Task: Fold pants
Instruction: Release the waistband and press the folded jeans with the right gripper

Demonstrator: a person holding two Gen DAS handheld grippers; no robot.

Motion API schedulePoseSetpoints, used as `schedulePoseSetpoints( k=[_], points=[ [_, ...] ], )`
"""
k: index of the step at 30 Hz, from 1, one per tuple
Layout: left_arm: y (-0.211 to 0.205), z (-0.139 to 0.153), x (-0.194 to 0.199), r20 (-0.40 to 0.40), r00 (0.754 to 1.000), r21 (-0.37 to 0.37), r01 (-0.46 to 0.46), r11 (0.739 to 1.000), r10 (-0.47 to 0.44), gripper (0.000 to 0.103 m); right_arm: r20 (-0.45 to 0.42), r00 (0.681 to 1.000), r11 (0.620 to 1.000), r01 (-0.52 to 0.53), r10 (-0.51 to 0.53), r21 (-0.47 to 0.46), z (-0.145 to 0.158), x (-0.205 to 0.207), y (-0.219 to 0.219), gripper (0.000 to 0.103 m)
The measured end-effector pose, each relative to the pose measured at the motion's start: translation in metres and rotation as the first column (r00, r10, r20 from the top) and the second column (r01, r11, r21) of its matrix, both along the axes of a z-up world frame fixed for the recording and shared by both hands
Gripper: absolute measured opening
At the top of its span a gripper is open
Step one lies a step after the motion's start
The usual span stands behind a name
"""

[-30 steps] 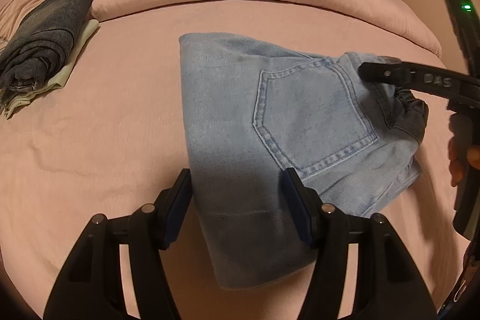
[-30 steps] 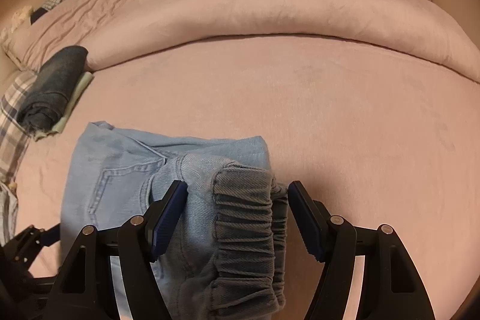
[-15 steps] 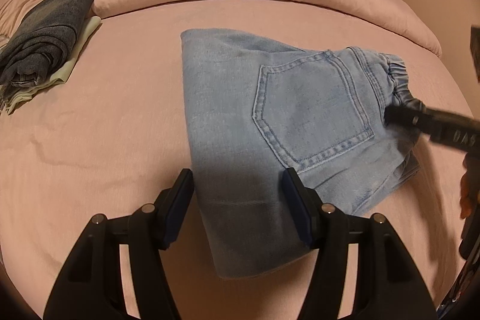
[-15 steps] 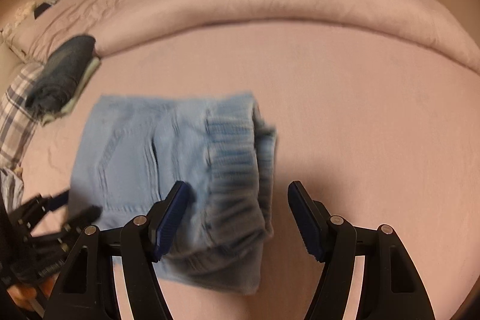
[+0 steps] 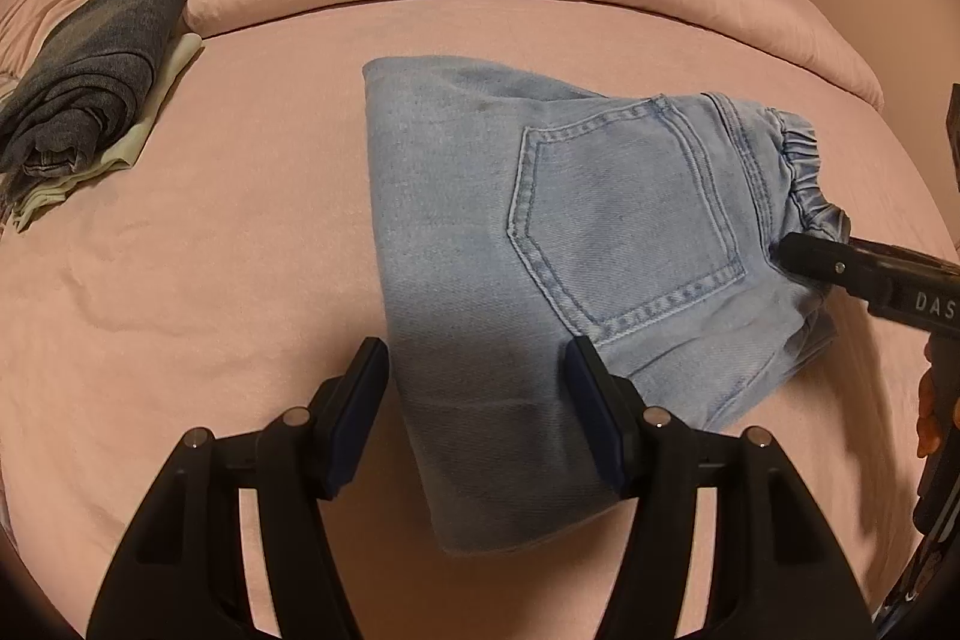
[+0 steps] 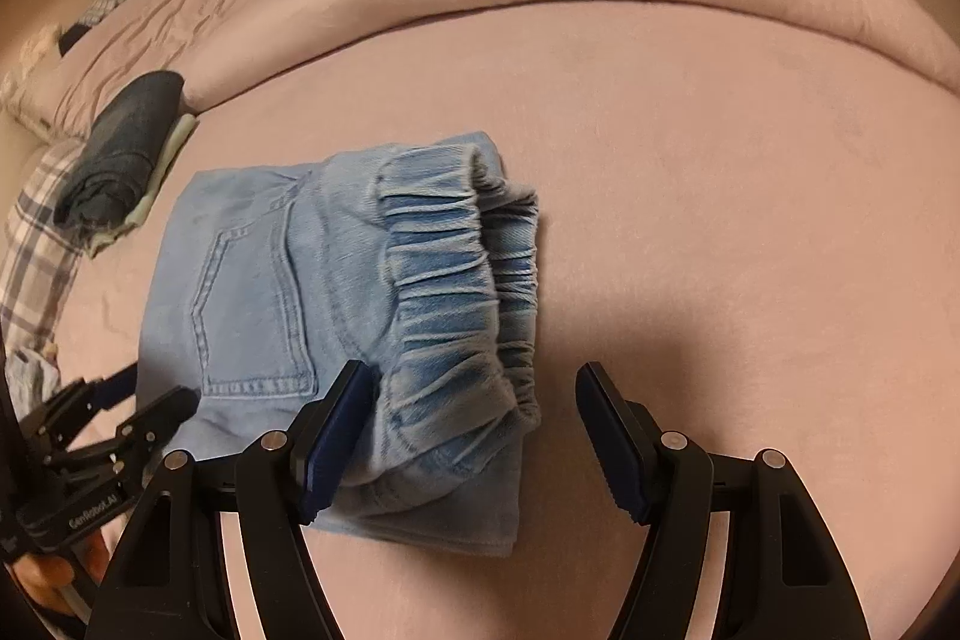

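Pink bedspread (image 5: 240,232) carries your folded jeans (image 5: 540,244); both your left gripper (image 5: 477,421) and right gripper (image 6: 474,439) gape empty over them.

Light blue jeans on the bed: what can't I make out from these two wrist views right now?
- Jeans lower layers: both views, hidden by the top fold.
- Near hem corner: right wrist view, behind the right gripper finger.
- Left gripper pad contact: unclear, denim beneath.
- Dark folded clothes: too small to identify.
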State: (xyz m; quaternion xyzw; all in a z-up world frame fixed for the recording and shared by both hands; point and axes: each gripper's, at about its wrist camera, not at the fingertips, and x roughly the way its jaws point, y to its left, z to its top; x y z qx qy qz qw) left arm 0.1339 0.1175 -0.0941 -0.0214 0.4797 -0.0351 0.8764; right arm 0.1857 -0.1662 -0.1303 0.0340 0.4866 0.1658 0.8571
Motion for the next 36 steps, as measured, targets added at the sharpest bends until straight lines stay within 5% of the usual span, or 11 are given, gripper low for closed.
schedulePoseSetpoints(
  k=[25,36],
  points=[
    [0.001,0.001,0.007,-0.005,1.000,0.012,-0.002,1.000,0.002,0.063,0.004,1.000,1.000,0.004,-0.004,-0.014,-0.012,-0.013,0.000,0.073],
    [0.019,-0.003,0.075,-0.009,0.997,-0.042,-0.079,0.996,0.079,0.062,0.014,1.000,1.000,0.009,-0.009,0.005,-0.016,-0.018,-0.001,0.073]
  ],
)
